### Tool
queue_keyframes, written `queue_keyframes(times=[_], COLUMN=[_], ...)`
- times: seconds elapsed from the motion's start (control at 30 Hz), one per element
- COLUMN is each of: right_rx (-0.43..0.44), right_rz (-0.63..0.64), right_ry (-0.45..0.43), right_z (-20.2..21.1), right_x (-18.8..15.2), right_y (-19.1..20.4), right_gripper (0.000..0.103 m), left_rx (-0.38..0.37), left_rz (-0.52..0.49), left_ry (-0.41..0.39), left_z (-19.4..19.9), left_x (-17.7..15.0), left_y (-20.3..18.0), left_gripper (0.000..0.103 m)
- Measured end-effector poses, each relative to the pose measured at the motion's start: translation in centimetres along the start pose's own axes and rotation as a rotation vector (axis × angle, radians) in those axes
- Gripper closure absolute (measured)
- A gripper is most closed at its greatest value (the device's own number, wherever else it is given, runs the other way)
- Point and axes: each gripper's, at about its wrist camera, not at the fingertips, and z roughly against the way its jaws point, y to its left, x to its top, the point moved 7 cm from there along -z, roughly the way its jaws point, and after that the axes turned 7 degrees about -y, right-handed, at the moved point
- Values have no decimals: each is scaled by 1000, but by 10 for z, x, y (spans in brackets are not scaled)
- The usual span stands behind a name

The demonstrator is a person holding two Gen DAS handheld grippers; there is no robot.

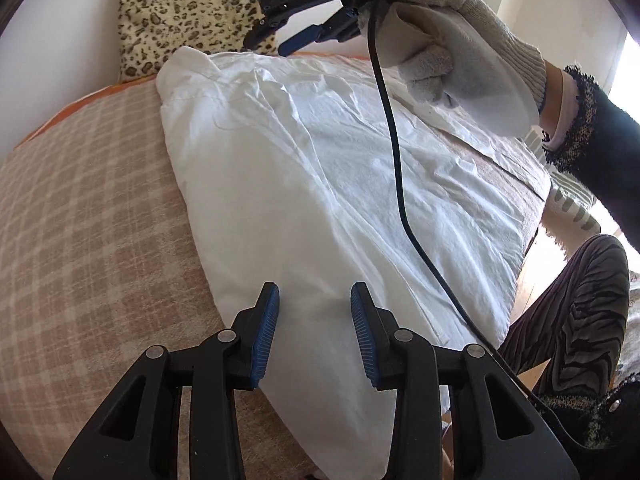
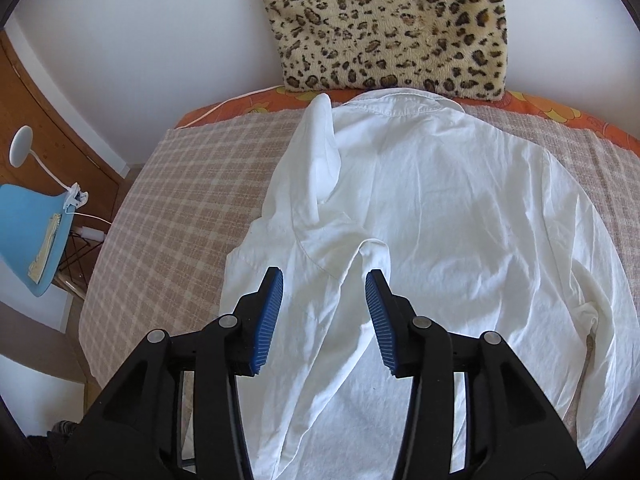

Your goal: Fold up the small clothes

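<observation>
Leopard cushion [image 2: 392, 24] against wall; blue chair [image 2: 28, 232], white lamp [image 2: 22, 146].

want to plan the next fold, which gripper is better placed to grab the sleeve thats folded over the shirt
Right. The right gripper is open directly over the folded sleeve of the white shirt. The left gripper is open over plain shirt body near the side edge.

The left wrist view sits low and close over the rumpled white cotton shirt [image 1: 320, 184], facing the leopard-print plush cushion [image 1: 188, 12] along the checked beige bed cover [image 1: 88, 216]. The right wrist view looks down from higher, facing that cushion [image 2: 392, 24]. Both share shirt, cover and cushion.
</observation>
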Motion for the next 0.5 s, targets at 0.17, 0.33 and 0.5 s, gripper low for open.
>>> queue_keyframes(times=[0.17, 0.33, 0.5], right_rx=[78, 13, -62], right_rz=[98, 281, 234], right_ry=[-24, 42, 66], right_z=[-25, -80, -126], right_x=[35, 45, 65], right_y=[38, 60, 23], right_gripper=[57, 60, 62], left_rx=[3, -12, -22], left_rz=[-50, -42, -34], left_ry=[-12, -7, -9], left_z=[-1, -2, -2], left_x=[-10, -10, -11], left_y=[-6, -4, -4], left_gripper=[69, 69, 69])
